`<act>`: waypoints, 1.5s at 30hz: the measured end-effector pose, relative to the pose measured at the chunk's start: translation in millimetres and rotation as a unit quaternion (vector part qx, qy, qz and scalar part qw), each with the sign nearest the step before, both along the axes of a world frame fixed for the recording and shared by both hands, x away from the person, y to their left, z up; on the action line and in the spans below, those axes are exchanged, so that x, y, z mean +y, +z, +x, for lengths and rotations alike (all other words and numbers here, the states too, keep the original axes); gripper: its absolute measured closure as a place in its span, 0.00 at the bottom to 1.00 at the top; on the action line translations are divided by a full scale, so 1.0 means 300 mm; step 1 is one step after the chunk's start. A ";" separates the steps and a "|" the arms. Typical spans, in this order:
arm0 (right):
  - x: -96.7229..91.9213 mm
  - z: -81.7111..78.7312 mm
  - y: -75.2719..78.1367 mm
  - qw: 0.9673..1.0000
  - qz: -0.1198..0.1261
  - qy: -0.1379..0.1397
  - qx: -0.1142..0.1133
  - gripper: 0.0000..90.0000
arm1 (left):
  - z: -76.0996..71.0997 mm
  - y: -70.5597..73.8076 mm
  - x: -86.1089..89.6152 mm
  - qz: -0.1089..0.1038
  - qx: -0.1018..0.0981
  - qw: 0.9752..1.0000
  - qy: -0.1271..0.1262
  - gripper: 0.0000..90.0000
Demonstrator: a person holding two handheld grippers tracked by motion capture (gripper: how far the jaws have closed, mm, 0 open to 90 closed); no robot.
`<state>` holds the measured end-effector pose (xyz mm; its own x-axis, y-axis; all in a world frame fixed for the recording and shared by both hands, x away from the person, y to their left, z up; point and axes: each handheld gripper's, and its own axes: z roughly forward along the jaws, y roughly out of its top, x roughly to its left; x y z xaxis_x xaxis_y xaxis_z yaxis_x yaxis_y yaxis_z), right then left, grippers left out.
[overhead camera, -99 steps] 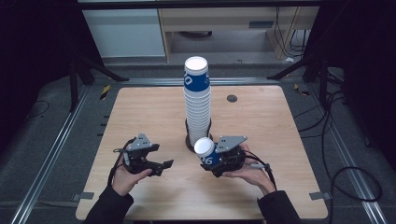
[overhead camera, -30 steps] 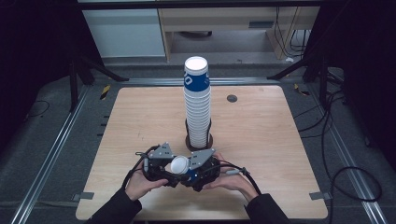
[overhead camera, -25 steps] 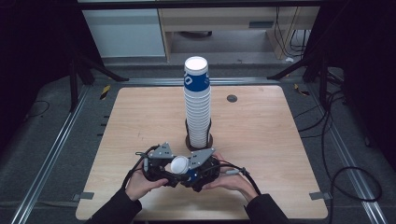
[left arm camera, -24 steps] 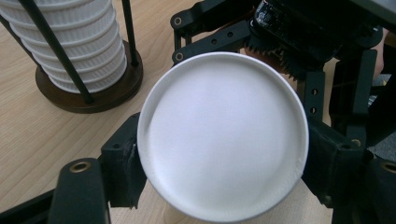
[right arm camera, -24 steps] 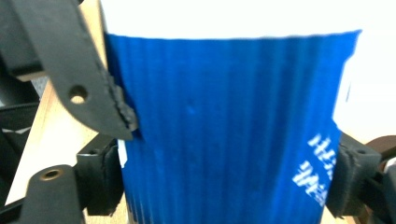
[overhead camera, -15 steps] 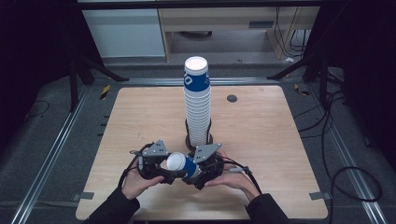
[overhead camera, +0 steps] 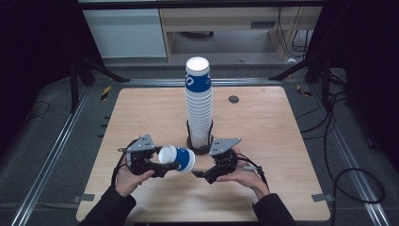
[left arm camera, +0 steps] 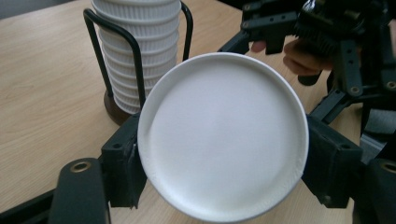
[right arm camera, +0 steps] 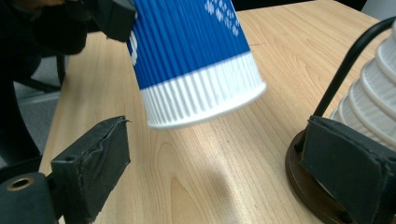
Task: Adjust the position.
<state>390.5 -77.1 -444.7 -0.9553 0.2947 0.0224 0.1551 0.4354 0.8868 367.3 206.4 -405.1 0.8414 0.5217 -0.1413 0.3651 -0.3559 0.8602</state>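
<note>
Left gripper (overhead camera: pixel 165 165) has the blue paper cup (overhead camera: pixel 177 159) pinched between its two pads, held lying over on its side above the table (overhead camera: pixel 282 141). The right gripper (overhead camera: pixel 202 175) has just been opening its jaws; they stand spread and empty, the cup's rim just beyond them, the cup stack (overhead camera: pixel 199 103) alongside.

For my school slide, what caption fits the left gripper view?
Left tool grips a white-bottomed paper cup beside the cup stack.
</note>
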 end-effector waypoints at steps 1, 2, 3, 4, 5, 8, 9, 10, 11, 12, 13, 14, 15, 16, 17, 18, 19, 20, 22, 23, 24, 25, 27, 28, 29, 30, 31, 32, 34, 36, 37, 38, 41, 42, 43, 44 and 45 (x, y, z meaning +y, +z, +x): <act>-0.003 0.002 -0.002 1.000 0.003 0.000 0.004 0.09 | 0.000 0.000 0.000 0.000 0.000 1.000 0.000 0.29; -0.005 0.004 -0.004 1.000 0.006 0.000 0.007 0.09 | 0.000 0.001 0.004 -0.013 -0.002 1.000 0.001 0.29; -0.006 0.005 -0.007 1.000 0.007 0.001 0.009 0.09 | 0.001 0.001 0.004 -0.020 -0.002 1.000 -0.001 0.29; -0.006 0.006 -0.009 1.000 0.012 0.004 0.013 0.09 | 0.001 0.000 0.004 -0.027 -0.001 1.000 -0.004 0.29; -0.006 0.006 -0.010 1.000 0.018 0.007 0.016 0.09 | 0.001 -0.001 0.001 -0.033 0.000 0.999 -0.006 0.29; -0.003 0.005 -0.011 0.999 0.029 0.015 0.020 0.08 | -0.004 -0.002 -0.008 -0.041 -0.001 0.999 -0.015 0.29; -0.002 0.004 -0.012 0.999 0.030 0.017 0.022 0.08 | -0.006 -0.001 -0.010 -0.046 -0.001 0.999 -0.019 0.29; -0.002 0.004 -0.012 0.999 0.030 0.017 0.022 0.08 | -0.006 -0.001 -0.010 -0.046 -0.001 0.999 -0.019 0.29; 0.002 0.003 -0.016 0.999 0.027 0.019 0.021 0.08 | -0.010 0.001 -0.015 -0.057 -0.002 0.998 -0.027 0.29; 0.002 0.003 -0.016 0.999 0.027 0.019 0.021 0.08 | -0.010 0.001 -0.015 -0.057 -0.002 0.998 -0.027 0.29; 0.006 0.003 -0.020 0.999 0.031 0.023 0.025 0.08 | -0.016 0.003 -0.021 -0.062 -0.005 0.997 -0.035 0.29; 0.006 0.003 -0.020 0.999 0.031 0.023 0.025 0.08 | -0.016 0.003 -0.021 -0.062 -0.005 0.997 -0.035 0.29; 0.008 0.002 -0.021 0.999 0.033 0.027 0.028 0.08 | -0.019 0.004 -0.025 -0.063 -0.007 0.997 -0.037 0.29; 0.010 0.000 -0.021 0.999 0.036 0.030 0.027 0.08 | -0.021 0.005 -0.028 -0.063 -0.006 0.997 -0.043 0.29; 0.015 -0.004 -0.020 0.998 0.043 0.040 0.028 0.08 | -0.025 0.004 -0.034 -0.066 -0.007 0.997 -0.049 0.29; 0.015 -0.004 -0.020 0.998 0.043 0.040 0.028 0.08 | -0.025 0.004 -0.034 -0.066 -0.007 0.997 -0.049 0.29; 0.019 -0.009 -0.019 0.997 0.050 0.048 0.029 0.08 | -0.025 0.004 -0.037 -0.065 -0.007 0.996 -0.053 0.29; 0.019 -0.009 -0.019 0.997 0.050 0.048 0.029 0.08 | -0.027 0.002 -0.040 -0.067 -0.006 0.996 -0.056 0.29; 0.027 -0.013 -0.019 0.997 0.053 0.056 0.029 0.09 | -0.028 -0.001 -0.047 -0.068 -0.002 0.996 -0.064 0.29; 0.029 -0.014 -0.020 0.996 0.053 0.059 0.029 0.09 | -0.031 -0.003 -0.055 -0.067 -0.001 0.995 -0.073 0.29; 0.029 -0.014 -0.020 0.996 0.053 0.059 0.029 0.09 | -0.031 -0.003 -0.055 -0.067 -0.001 0.995 -0.073 0.29; 0.031 -0.014 -0.021 0.996 0.054 0.062 0.030 0.09 | -0.033 -0.005 -0.060 -0.067 0.000 0.995 -0.075 0.29; 0.039 -0.019 -0.025 0.995 0.060 0.073 0.030 0.10 | -0.036 -0.008 -0.069 -0.066 0.001 0.994 -0.086 0.29; 0.039 -0.019 -0.025 0.995 0.060 0.073 0.030 0.10 | -0.036 -0.008 -0.069 -0.066 0.001 0.994 -0.086 0.29; 0.040 -0.020 -0.025 0.995 0.061 0.076 0.031 0.11 | -0.037 -0.009 -0.071 -0.066 0.001 0.994 -0.090 0.29; 0.043 -0.022 -0.026 0.995 0.061 0.078 0.031 0.14 | -0.037 -0.010 -0.071 -0.065 0.001 0.994 -0.092 0.29; 0.042 -0.022 -0.026 0.994 0.062 0.080 0.032 0.14 | -0.037 -0.010 -0.070 -0.065 0.001 0.994 -0.092 0.29; 0.042 -0.022 -0.026 0.994 0.062 0.080 0.032 0.14 | -0.037 -0.010 -0.070 -0.065 0.001 0.994 -0.092 0.29; 0.040 -0.022 -0.025 0.994 0.063 0.079 0.030 0.15 | -0.034 -0.011 -0.068 -0.068 0.005 0.993 -0.093 0.29; 0.039 -0.022 -0.025 0.994 0.062 0.083 0.030 0.16 | -0.032 -0.012 -0.067 -0.068 0.009 0.993 -0.096 0.29; 0.038 -0.022 -0.025 0.994 0.062 0.086 0.032 0.17 | -0.031 -0.012 -0.067 -0.069 0.009 0.993 -0.096 0.29; 0.037 -0.021 -0.025 0.994 0.062 0.087 0.032 0.17 | -0.031 -0.012 -0.068 -0.069 0.011 0.993 -0.097 0.29; 0.034 -0.021 -0.023 0.994 0.060 0.088 0.031 0.17 | -0.029 -0.012 -0.067 -0.071 0.015 0.992 -0.099 0.29; 0.034 -0.021 -0.023 0.994 0.060 0.088 0.031 0.17 | -0.029 -0.012 -0.067 -0.071 0.015 0.992 -0.099 0.29; 0.032 -0.021 -0.021 0.994 0.063 0.089 0.032 0.18 | -0.029 -0.009 -0.065 -0.070 0.015 0.992 -0.100 0.29; 0.032 -0.021 -0.021 0.994 0.063 0.089 0.032 0.18 | -0.029 -0.009 -0.065 -0.070 0.015 0.992 -0.100 0.29; 0.029 -0.022 -0.019 0.994 0.063 0.089 0.031 0.18 | -0.030 -0.006 -0.064 -0.072 0.012 0.993 -0.095 0.28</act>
<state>384.0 -68.2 -450.3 -0.9876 0.1123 0.1095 0.1422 0.3462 0.9273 358.3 187.3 -406.8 0.9182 0.3273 -0.2233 0.3237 -0.2947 0.8991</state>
